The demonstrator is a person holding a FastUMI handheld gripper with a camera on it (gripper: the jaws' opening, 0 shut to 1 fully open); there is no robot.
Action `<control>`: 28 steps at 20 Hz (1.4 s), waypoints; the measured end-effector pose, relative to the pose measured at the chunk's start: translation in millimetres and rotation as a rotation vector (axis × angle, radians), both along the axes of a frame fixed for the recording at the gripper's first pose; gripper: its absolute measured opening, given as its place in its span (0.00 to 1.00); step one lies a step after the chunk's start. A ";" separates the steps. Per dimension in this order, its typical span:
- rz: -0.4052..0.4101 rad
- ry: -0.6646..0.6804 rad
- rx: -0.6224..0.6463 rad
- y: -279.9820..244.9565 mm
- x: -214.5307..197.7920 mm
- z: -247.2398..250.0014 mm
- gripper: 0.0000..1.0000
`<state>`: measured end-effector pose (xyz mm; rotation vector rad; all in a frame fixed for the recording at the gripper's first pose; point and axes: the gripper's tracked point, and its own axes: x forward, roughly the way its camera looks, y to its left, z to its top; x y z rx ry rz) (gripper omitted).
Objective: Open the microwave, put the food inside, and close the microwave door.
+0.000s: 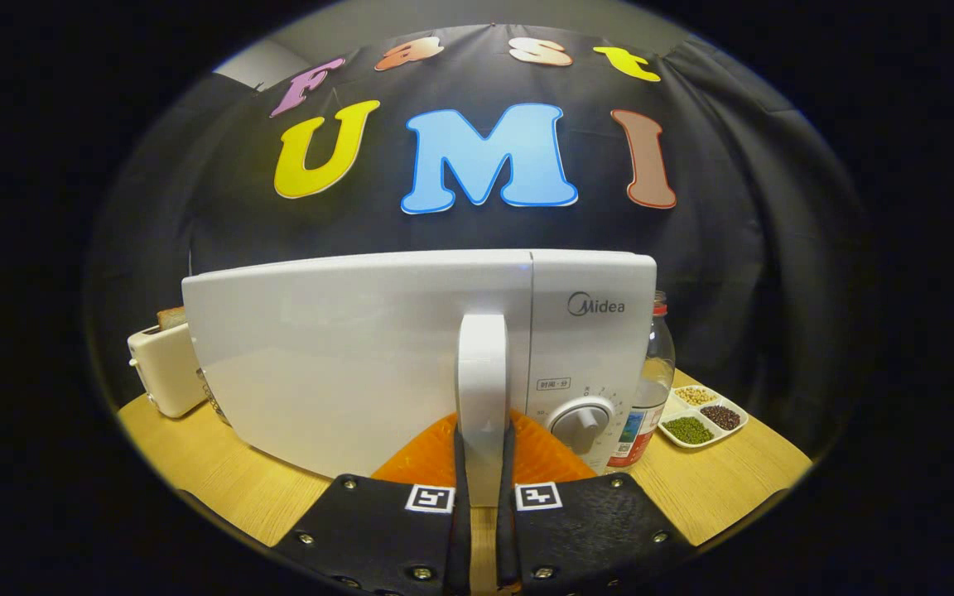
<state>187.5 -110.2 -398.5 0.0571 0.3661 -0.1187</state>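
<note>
Wooden table [717,488], light grain, carries everything in sight.

Microwave [344,356] stands at the middle of the table, directly ahead of the fingers. White, glossy body. Door front is plain white with a soft reflection across its lower half and takes up most of the face. Door looks shut, its seam running straight down against the control panel [589,331] beside it. Panel is a narrow white strip with a grey logo near the top, small print lower down, and a round white dial [583,424] with a raised bar grip near the bottom.

Door handle [482,389]: upright white bar with a rounded top, standing proud of the door at its panel-side edge.

Gripper [484,447] closed on the door handle; both fingers press its lower part, one from each side, with the handle filling the gap between them. A square marker sits on each finger body.

Toaster [164,368], cream, stands on the far side of the microwave from the panel, a bread slice [171,315] poking out of the top.

Clear bottle [649,389] with a red cap stands just beside the panel side, partly hidden by the microwave.

Small white divided dish [705,418] lies beyond the bottle, near it; separate compartments hold pale, dark and green beans.
</note>
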 end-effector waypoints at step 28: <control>0.403 -0.056 0.033 220.8 -205.7 41.6 0.06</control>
